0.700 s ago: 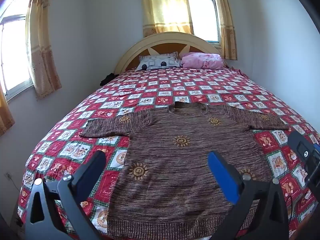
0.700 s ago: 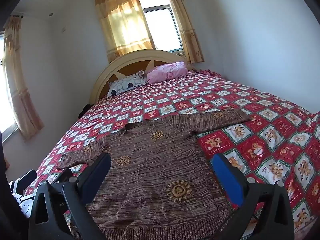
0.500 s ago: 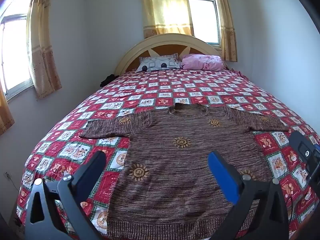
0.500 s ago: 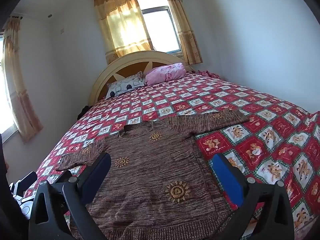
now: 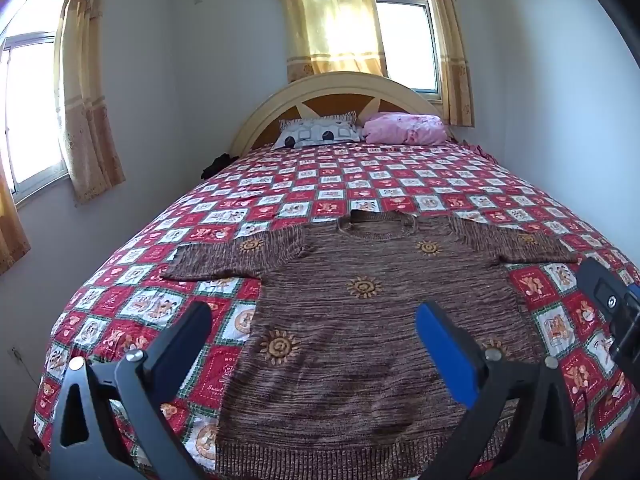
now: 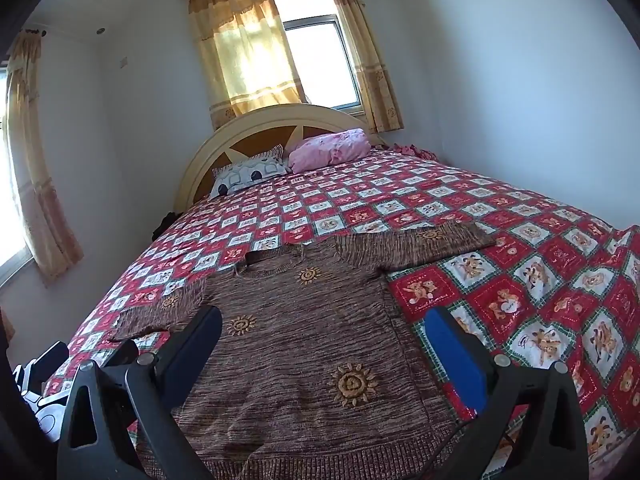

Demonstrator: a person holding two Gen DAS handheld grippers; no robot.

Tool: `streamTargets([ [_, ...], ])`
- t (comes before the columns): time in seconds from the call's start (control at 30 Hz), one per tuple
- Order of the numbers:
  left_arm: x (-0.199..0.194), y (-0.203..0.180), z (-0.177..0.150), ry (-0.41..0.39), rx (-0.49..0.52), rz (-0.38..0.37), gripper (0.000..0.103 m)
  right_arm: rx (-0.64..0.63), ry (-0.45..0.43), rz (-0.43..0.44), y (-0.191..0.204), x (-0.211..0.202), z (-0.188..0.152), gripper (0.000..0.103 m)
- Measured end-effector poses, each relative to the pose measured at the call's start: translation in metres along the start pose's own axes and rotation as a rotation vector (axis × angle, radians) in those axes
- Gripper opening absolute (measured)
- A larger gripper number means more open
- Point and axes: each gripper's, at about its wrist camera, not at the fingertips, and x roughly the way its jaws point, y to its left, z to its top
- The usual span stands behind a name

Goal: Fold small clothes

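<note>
A brown knit sweater (image 5: 360,320) with orange sun motifs lies flat, face up, sleeves spread, on the red patchwork bedspread (image 5: 360,184). Its hem is nearest me and its collar points toward the headboard. It also shows in the right wrist view (image 6: 312,340). My left gripper (image 5: 312,332) is open and empty, held above the sweater's lower left part. My right gripper (image 6: 324,336) is open and empty, above the sweater's lower right part. The right gripper's body shows at the right edge of the left wrist view (image 5: 612,312).
A patterned pillow (image 5: 320,134) and a pink bundle (image 5: 404,130) lie at the cream headboard (image 5: 340,92). Walls run close along the left and right of the bed. Curtained windows (image 5: 352,32) stand behind and to the left. A dark item (image 5: 216,164) lies at the bed's far left edge.
Both grippers have lifted and drawn back slightly, so the sweater sits a little lower and farther in both views. Both stay open and the sweater has not moved.
</note>
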Motion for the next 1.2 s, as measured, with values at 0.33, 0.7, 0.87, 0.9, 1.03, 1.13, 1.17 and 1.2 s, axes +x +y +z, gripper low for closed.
streamTargets([
  [0.33, 0.0002, -0.0027, -0.0034, 0.004, 0.003, -0.001, 0.103, 0.003, 0.009, -0.004, 0.0002, 0.0000, 0.0004, 0.102],
  [0.7, 0.0002, -0.0042, -0.0036, 0.005, 0.003, -0.001, 0.103, 0.001, 0.012, -0.005, -0.0013, 0.0000, 0.0002, 0.102],
  [0.87, 0.0002, -0.0042, -0.0039, 0.005, 0.003, -0.001, 0.103, 0.001, 0.010, -0.005, -0.0002, -0.0001, -0.0006, 0.102],
  [0.9, 0.0002, -0.0042, -0.0037, 0.005, 0.003, 0.000, 0.103, 0.000, 0.011, -0.006, -0.0005, -0.0002, -0.0006, 0.102],
  [1.03, 0.0003, -0.0042, -0.0039, 0.004, 0.002, 0.000, 0.103, -0.004, 0.018, -0.005, -0.0003, 0.0015, -0.0027, 0.102],
  [1.13, 0.0003, -0.0042, -0.0035, 0.005, 0.003, 0.000, 0.103, -0.004, 0.019, -0.006, -0.0003, 0.0015, -0.0036, 0.102],
  [1.17, 0.0003, -0.0043, -0.0037, 0.006, 0.004, 0.001, 0.103, -0.005, 0.021, -0.007, 0.0006, 0.0022, -0.0031, 0.102],
  [1.2, 0.0003, -0.0044, -0.0039, 0.006, 0.005, 0.001, 0.103, -0.005, 0.021, -0.007, 0.0001, 0.0019, -0.0035, 0.102],
])
